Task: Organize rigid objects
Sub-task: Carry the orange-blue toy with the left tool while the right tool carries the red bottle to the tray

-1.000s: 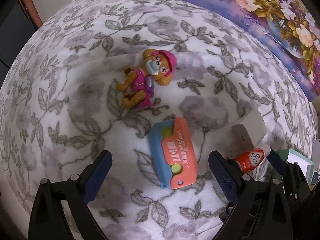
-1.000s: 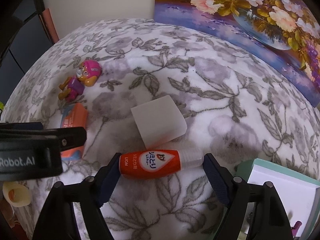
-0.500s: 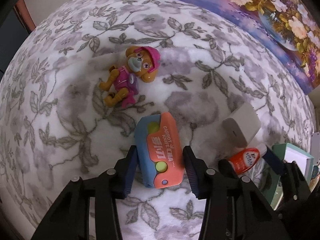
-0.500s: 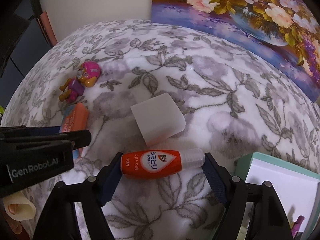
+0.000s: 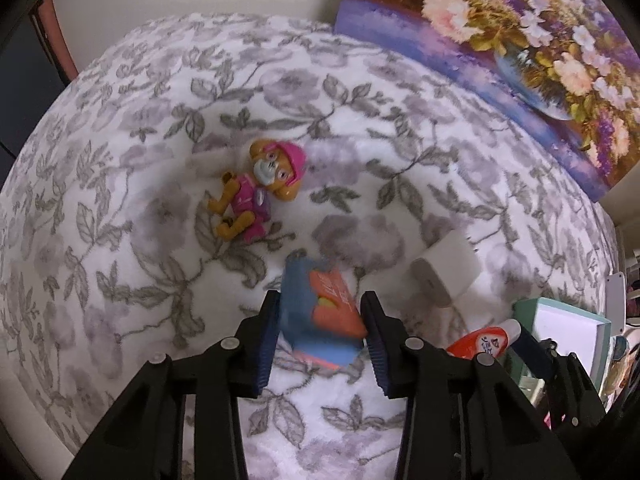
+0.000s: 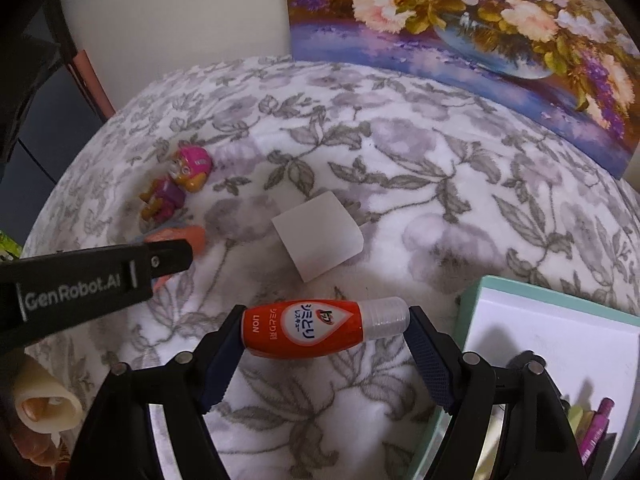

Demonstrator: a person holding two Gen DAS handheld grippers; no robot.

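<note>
On the floral blanket [image 5: 120,240], my left gripper [image 5: 321,304] points steeply down, its jaws closing on a blue-and-orange case [image 5: 320,320]. Both pads press its sides, and the case tilts up off the blanket. My right gripper [image 6: 326,320] is shut on an orange bottle with a clear cap [image 6: 304,334], held end to end just above the blanket. A pink-and-orange toy dog [image 5: 260,188] lies further back on the left. A white block [image 6: 316,236] rests just beyond the bottle.
A teal box with a white inside [image 6: 480,292] stands at the right edge, with pens in its near corner. A flower painting [image 5: 500,40] leans against the wall behind. A beige roll [image 6: 44,400] lies at the lower left. The blanket drops away at the left.
My left jaws went from wide open to gripping the case, which has come up and tilted. The right gripper rose slightly with the bottle still in it.
</note>
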